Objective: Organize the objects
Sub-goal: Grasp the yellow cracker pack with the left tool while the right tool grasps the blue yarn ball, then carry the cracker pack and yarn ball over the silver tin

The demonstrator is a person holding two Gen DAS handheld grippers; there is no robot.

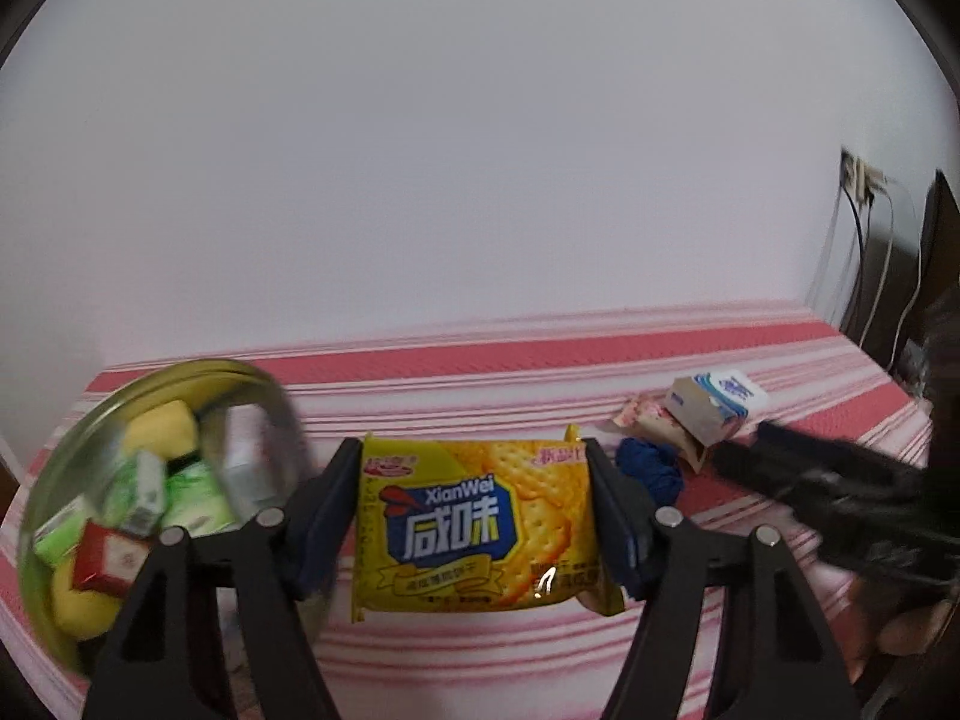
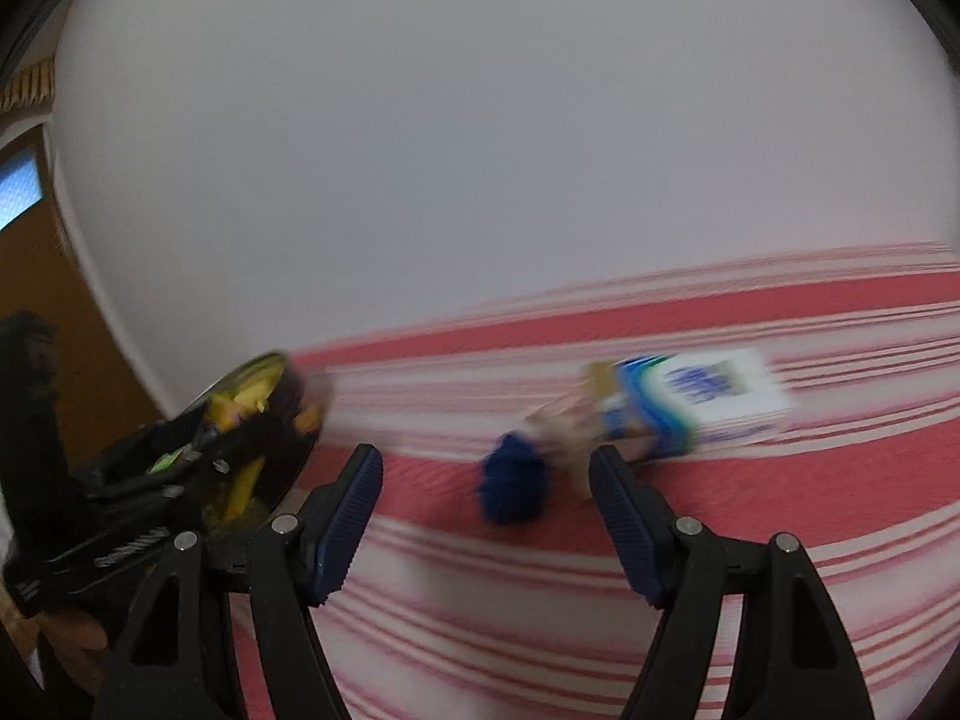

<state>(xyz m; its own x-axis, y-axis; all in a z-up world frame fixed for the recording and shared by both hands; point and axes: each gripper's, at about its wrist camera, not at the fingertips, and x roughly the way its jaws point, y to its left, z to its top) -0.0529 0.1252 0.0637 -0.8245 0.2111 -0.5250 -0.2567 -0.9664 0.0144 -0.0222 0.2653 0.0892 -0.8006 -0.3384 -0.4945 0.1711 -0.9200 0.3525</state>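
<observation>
My left gripper (image 1: 474, 510) is shut on a yellow XianWei cracker packet (image 1: 480, 528), its pads pressing both side edges above the striped cloth. A metal bowl (image 1: 78, 420) with several small boxes and yellow items sits just to its left. My right gripper (image 2: 486, 516) is open and empty, with a blue yarn ball (image 2: 510, 483) between and beyond its fingertips. The bowl also shows at the left of the right wrist view (image 2: 270, 414). A white and blue carton (image 2: 690, 408) lies on its side behind the yarn; it also shows in the left wrist view (image 1: 717, 414).
A red and white striped cloth (image 1: 480, 648) covers the table against a white wall. A small pink wrapper (image 1: 636, 414) lies by the carton. Cables and a wall socket (image 1: 858, 180) are at the far right. The right wrist view is motion-blurred.
</observation>
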